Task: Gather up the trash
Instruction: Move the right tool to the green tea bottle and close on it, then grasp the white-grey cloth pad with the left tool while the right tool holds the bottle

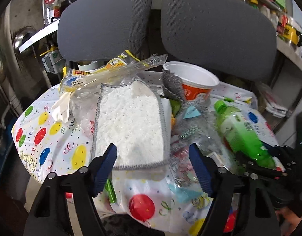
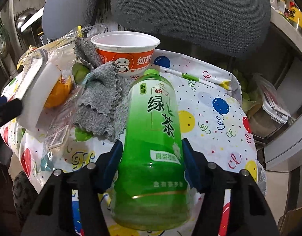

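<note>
The right gripper (image 2: 152, 157) had its two blue fingers (image 2: 114, 157) pressed against the sides of a green tea bottle (image 2: 151, 137), which pointed away from it with its green cap toward an orange and white paper bowl (image 2: 127, 53). The bowl stood upright at the far side of a table covered in a balloon-print cloth (image 2: 210, 108), just in front of two grey chair backs (image 1: 216, 25). A crumpled grey rag (image 2: 101, 102) lay against the bowl's left side and touched the bottle. The left gripper (image 1: 153, 161) had its fingers (image 1: 106, 161) spread wide, one on each side of the near edge of a white towel (image 1: 129, 122) with grey stitched trim; whether they touched it I could not tell. Behind the towel lay a clear plastic wrapper (image 1: 103, 72) with yellow printing, and more clear plastic (image 1: 188, 157) lay crumpled between the towel and the bottle.
</note>
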Demonstrator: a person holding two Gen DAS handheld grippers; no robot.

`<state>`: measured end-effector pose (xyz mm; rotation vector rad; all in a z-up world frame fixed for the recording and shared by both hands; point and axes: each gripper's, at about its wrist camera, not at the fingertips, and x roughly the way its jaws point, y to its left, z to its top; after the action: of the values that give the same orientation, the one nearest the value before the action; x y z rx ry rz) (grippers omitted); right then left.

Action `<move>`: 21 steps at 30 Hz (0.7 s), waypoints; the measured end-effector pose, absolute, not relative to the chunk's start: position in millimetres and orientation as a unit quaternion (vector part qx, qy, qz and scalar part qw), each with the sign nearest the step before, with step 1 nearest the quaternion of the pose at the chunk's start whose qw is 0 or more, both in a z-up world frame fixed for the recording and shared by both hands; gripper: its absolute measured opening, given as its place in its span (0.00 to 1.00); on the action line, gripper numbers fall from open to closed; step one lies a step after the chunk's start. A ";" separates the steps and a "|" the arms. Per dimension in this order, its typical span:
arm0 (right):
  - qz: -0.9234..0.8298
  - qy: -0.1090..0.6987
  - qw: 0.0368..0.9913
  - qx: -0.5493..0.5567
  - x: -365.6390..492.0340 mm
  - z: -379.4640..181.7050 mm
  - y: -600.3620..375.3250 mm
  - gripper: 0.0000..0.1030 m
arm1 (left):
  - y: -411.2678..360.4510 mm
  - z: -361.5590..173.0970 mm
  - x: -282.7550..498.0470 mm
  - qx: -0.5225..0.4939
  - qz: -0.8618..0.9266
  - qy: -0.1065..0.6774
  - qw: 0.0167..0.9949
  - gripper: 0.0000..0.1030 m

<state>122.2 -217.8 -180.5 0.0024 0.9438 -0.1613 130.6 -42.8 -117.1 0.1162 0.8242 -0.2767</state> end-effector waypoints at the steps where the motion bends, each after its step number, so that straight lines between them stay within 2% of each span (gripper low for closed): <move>1: -0.076 0.454 0.888 0.003 121.9 -180.0 -218.9 0.58 | -42.6 -120.8 135.8 0.056 -0.129 0.405 0.903 0.62; 3: -0.074 0.453 0.888 0.007 120.7 -178.8 -220.4 0.58 | -38.6 -124.1 139.6 0.048 -0.128 0.412 0.901 0.50; 6: -0.073 0.450 0.890 0.012 119.7 -177.4 -223.9 0.58 | -33.1 -125.5 142.2 0.034 -0.141 0.414 0.899 0.40; 10: -0.072 0.441 0.894 0.021 117.2 -171.9 -229.1 0.57 | -24.6 -117.1 137.3 0.016 -0.160 0.402 0.901 0.15; 15: -0.070 0.436 0.897 0.026 115.9 -167.0 -233.8 0.55 | -11.8 -97.3 131.0 -0.001 -0.170 0.377 0.911 0.05; 21: -0.071 0.439 0.896 0.017 115.3 -168.4 -232.0 0.54 | -9.8 -98.1 126.5 -0.007 -0.172 0.379 0.909 0.04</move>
<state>115.3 -232.0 -168.4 0.0347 0.9092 -0.1468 126.5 -9.8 -98.1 -0.0141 0.7812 -0.3553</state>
